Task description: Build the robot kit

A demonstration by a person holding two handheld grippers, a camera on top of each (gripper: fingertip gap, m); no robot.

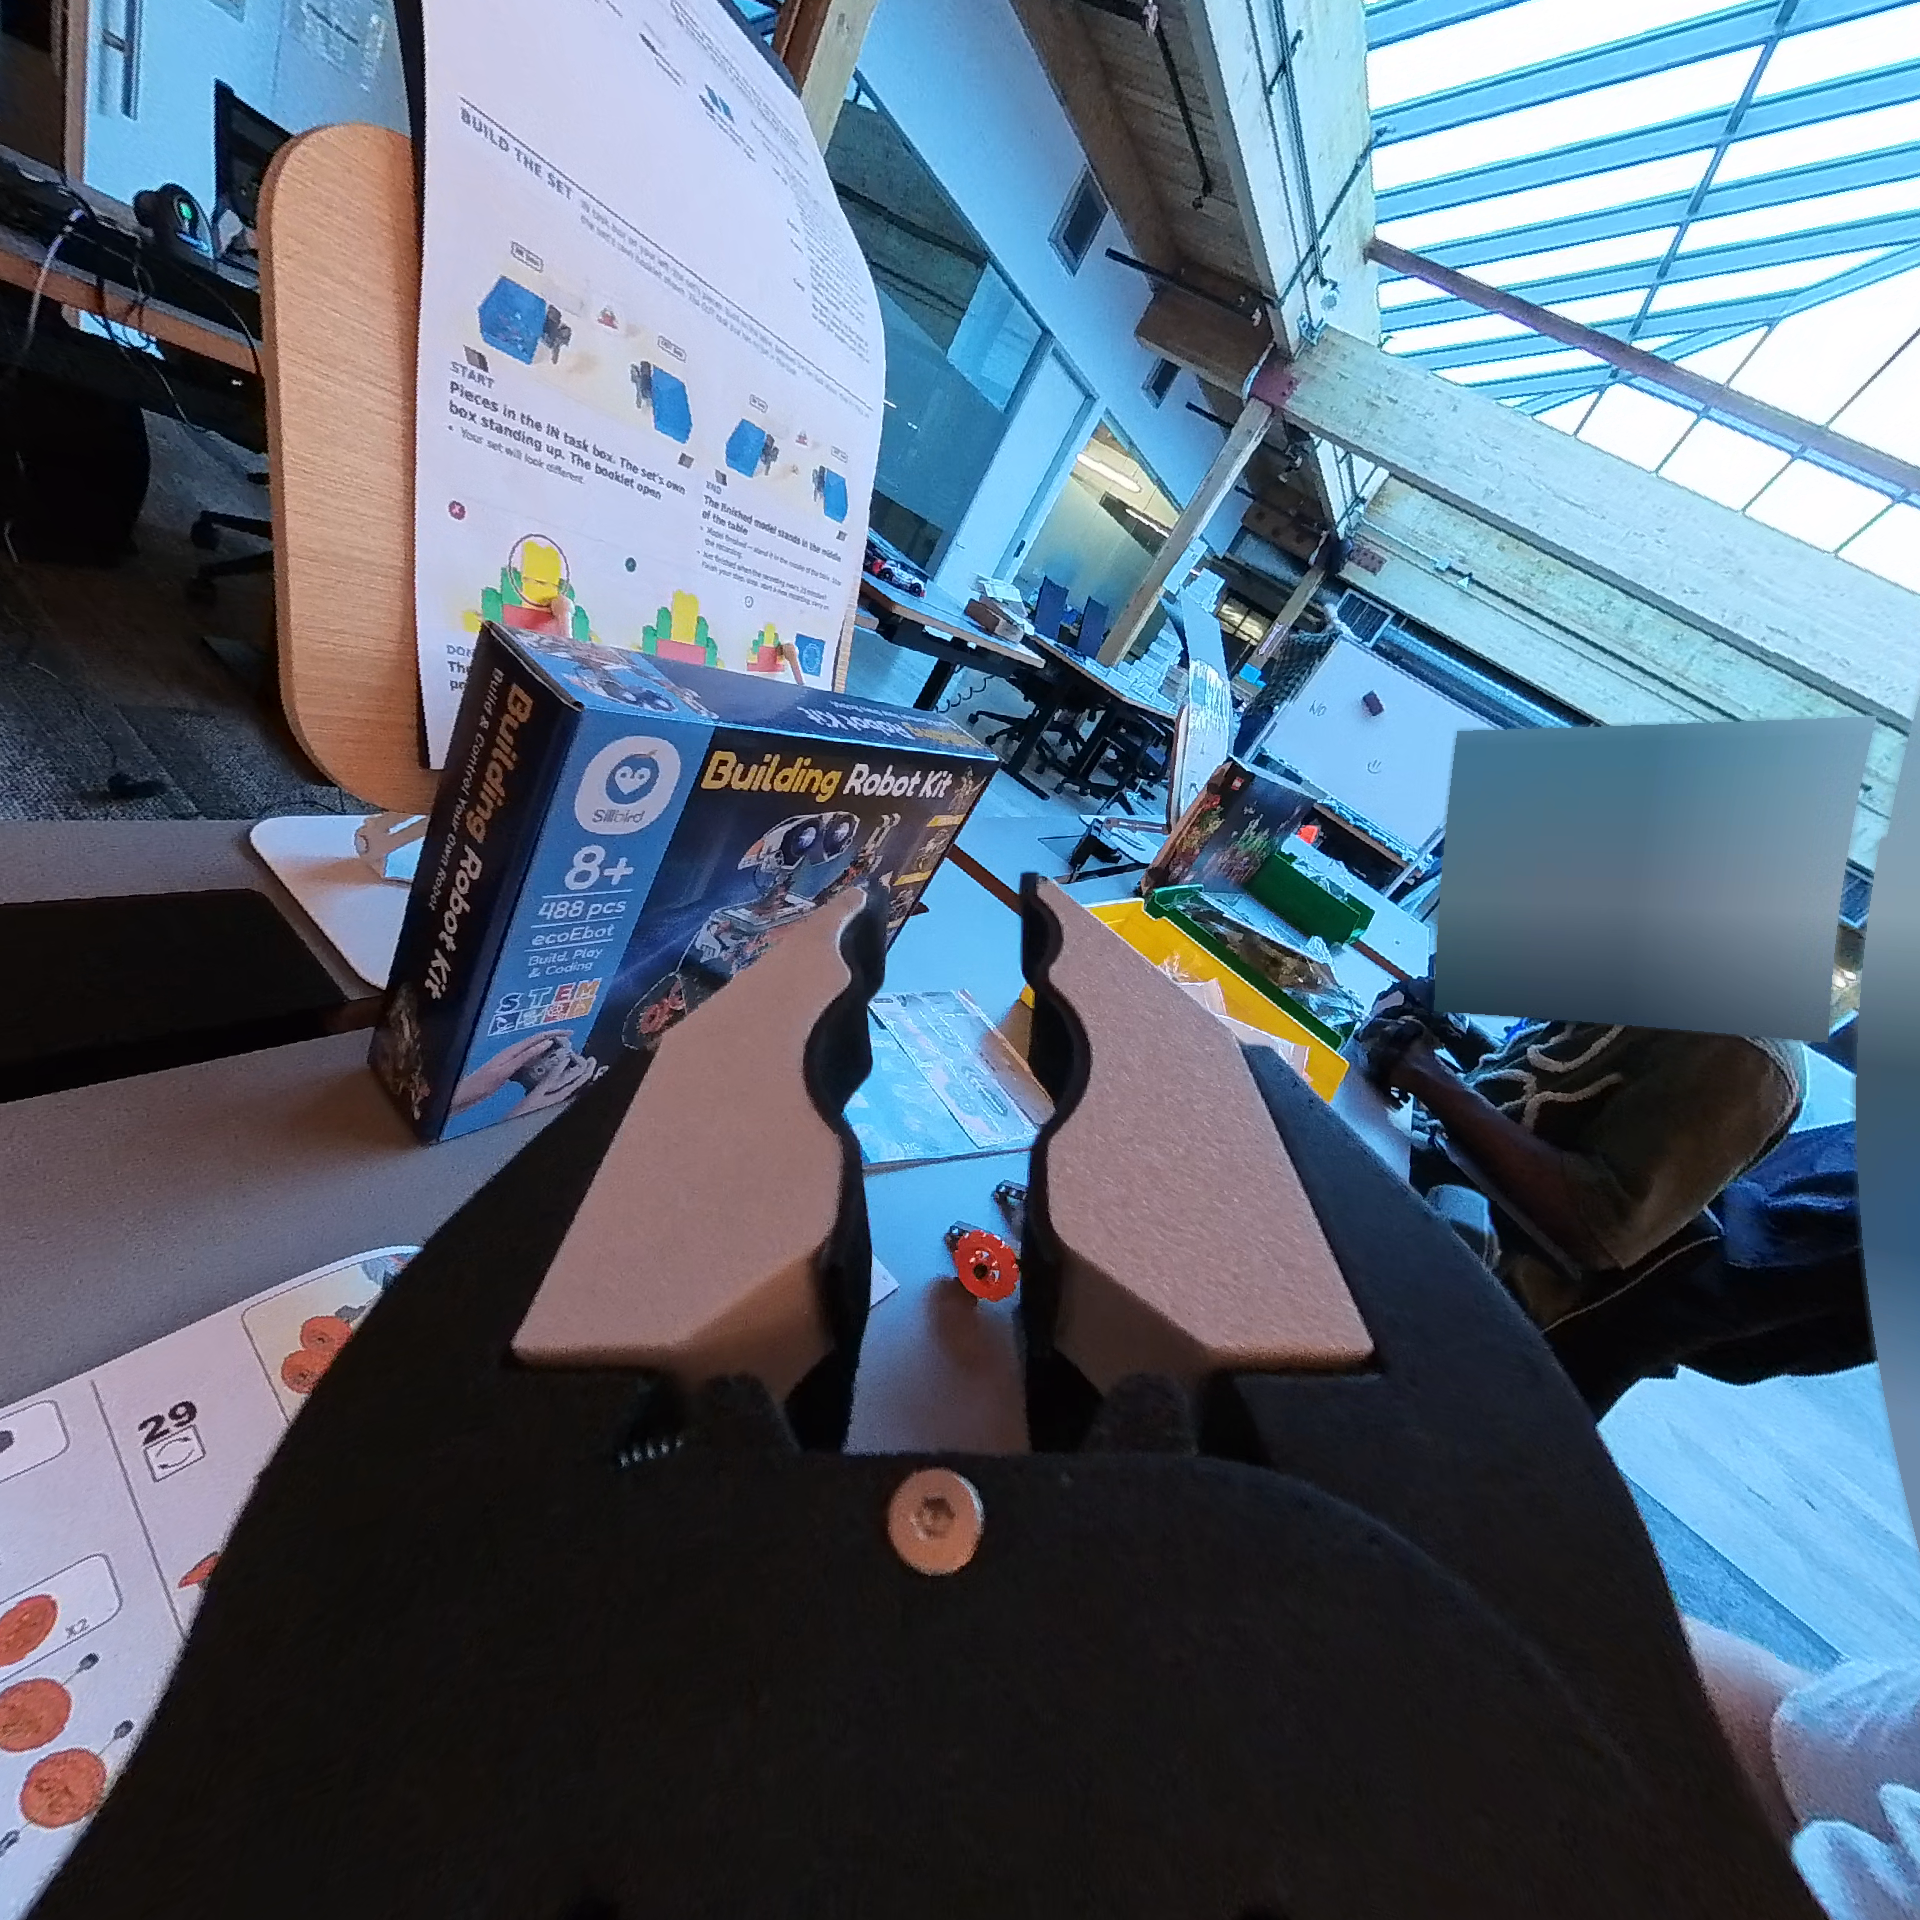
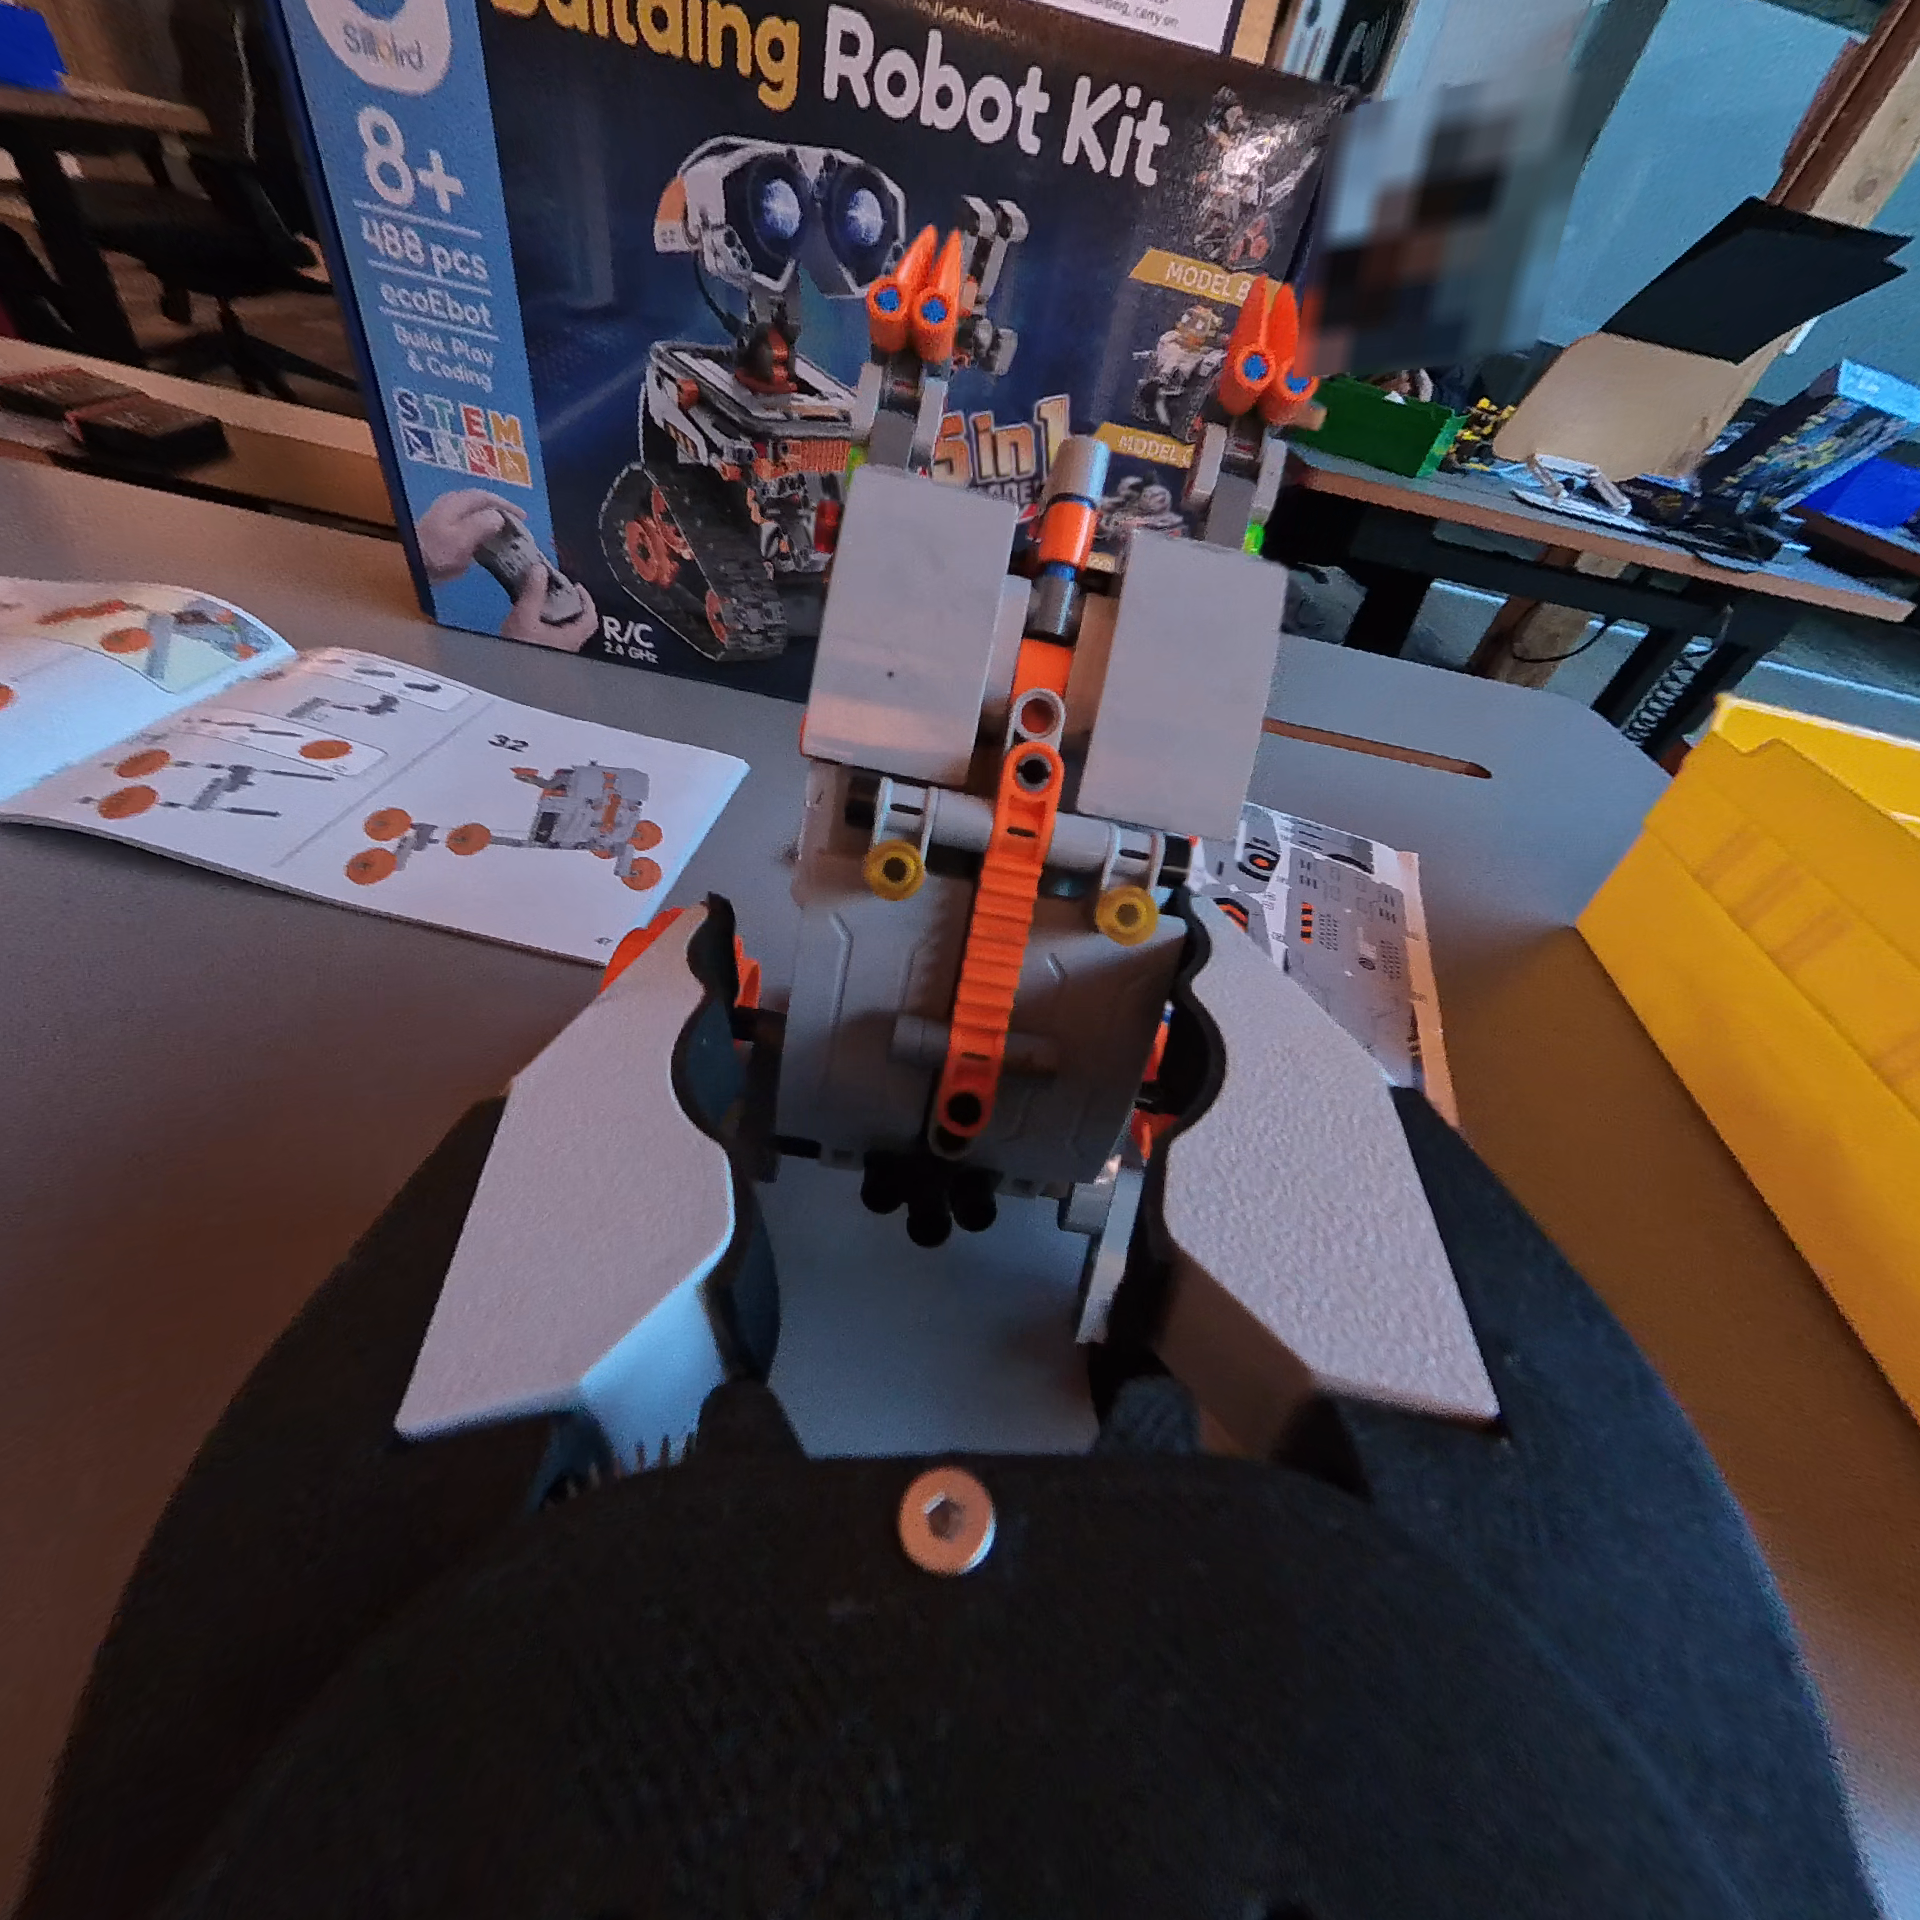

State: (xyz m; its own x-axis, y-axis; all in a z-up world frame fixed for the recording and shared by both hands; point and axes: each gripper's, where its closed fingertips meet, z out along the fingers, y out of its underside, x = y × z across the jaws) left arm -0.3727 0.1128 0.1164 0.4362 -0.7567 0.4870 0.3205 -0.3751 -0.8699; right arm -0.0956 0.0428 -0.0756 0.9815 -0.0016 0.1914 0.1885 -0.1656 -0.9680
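Note:
My right gripper (image 2: 956, 935) is shut on a grey and orange brick-built robot model (image 2: 987, 831), gripping its grey body from both sides and holding it upright over the grey table (image 2: 260, 1039). The model has two grey panels, an orange toothed bar, yellow pins and orange-tipped arms. My left gripper (image 1: 951, 914) is open and empty, raised above the table. Below its fingers lies a small orange gear wheel (image 1: 982, 1265) next to a small grey piece (image 1: 1010, 1195). The blue kit box (image 1: 665, 883) stands upright just beyond the left gripper and shows behind the model in the right wrist view (image 2: 727, 312).
An open instruction booklet (image 2: 364, 769) lies left of the model; it also shows in the left wrist view (image 1: 114, 1507). A sticker sheet (image 2: 1340, 925) lies to the right. A yellow bin (image 2: 1787, 966) stands at right. An instruction sheet (image 1: 623, 364) leans on a wooden stand. A person (image 1: 1579, 1122) sits at right. Spacing between my two grippers at the tips: around 35 cm.

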